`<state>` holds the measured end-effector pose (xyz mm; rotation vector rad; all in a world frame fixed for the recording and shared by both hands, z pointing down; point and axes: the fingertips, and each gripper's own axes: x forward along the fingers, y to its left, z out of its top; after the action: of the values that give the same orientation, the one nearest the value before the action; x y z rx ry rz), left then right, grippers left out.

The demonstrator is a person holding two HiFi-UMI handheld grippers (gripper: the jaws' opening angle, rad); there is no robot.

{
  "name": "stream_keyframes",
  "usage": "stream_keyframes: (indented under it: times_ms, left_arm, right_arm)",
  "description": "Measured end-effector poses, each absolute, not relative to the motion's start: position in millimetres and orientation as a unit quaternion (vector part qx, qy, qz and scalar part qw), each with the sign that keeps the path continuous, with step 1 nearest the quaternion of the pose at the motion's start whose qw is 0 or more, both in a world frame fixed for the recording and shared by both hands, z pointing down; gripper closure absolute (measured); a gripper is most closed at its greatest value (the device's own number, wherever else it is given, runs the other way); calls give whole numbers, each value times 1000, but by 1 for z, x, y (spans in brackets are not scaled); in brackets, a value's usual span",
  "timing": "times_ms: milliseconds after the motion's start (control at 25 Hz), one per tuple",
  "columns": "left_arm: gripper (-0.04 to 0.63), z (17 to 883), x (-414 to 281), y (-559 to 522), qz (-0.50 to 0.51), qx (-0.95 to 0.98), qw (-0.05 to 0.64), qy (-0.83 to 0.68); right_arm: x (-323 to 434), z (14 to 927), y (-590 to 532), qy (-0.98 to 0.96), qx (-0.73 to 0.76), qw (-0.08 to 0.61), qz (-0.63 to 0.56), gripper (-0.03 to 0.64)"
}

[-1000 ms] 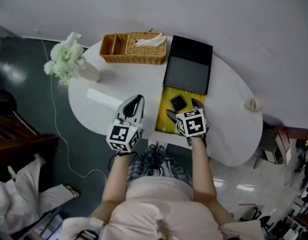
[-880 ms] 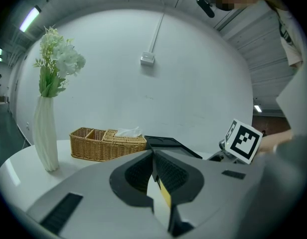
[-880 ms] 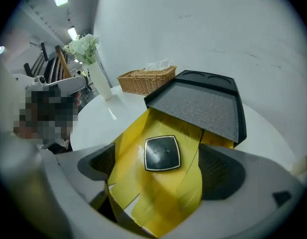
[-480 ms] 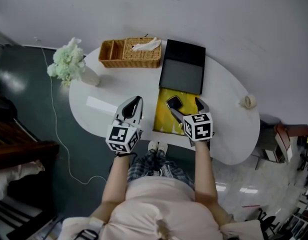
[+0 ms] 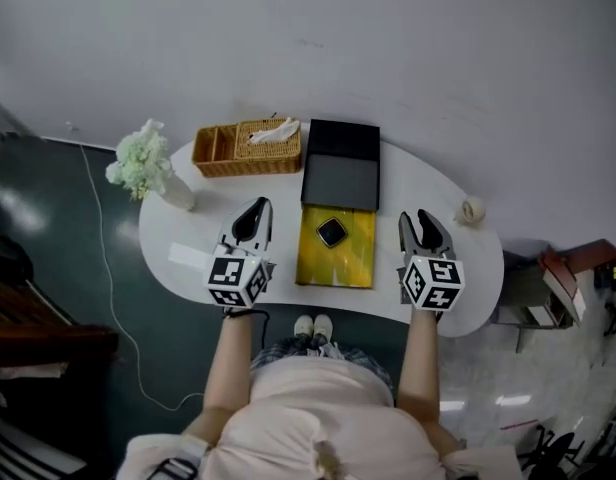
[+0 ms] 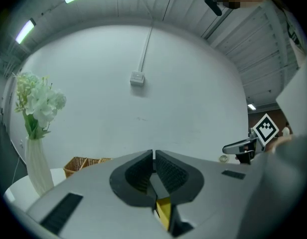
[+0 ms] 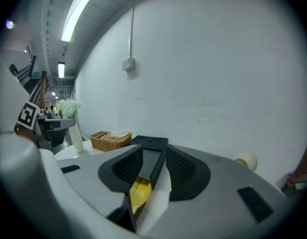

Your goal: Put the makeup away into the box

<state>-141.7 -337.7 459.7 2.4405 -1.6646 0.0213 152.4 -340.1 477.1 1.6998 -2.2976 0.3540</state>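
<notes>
White oval table (image 5: 478,258) against a pale wall. Left gripper (image 5: 254,211): jaws together, empty. Right gripper (image 5: 424,220): jaws narrowly apart, just closing, nothing between them. Between the grippers, the yellow box (image 5: 353,263) holds the black compact (image 5: 331,232); its black lid (image 5: 340,168) lies beyond. Wicker basket (image 5: 246,148) and vase (image 5: 148,168) stand far left. Tabletop shows on both sides of the box.

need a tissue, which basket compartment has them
The larger compartment of the wicker basket, beside the black lid; white tissue sticks out. The smaller compartment looks empty.
</notes>
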Motion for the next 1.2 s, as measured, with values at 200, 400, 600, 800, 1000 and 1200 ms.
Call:
stream_keyframes:
  times_ms: [200,400,600,800,1000,1200]
  left_arm:
    - [557,440,-135,-342,-1,831,70,-552]
    - [557,433,-127,-345,-4,836,63,-545]
    - [557,435,-121,-348,-2,839,63,-541]
    - [557,438,-118,-349,-1,837,65,-543]
    - [557,438,-119,-351,-2,836,66,-545]
    - [557,436,-120,-351,-1,834,64,-548]
  right_arm:
    - [191,435,-329,-764,637,81,71,544]
    - [215,406,-317,-750,659,41,26,600]
    - [232,396,-308,-740,672,20,10,600]
    - [236,396,-307,-739,673,20,8,600]
    - [236,388,-306,-743,669,5,-11,600]
    - [234,386,-307,-746,666,0,-17,600]
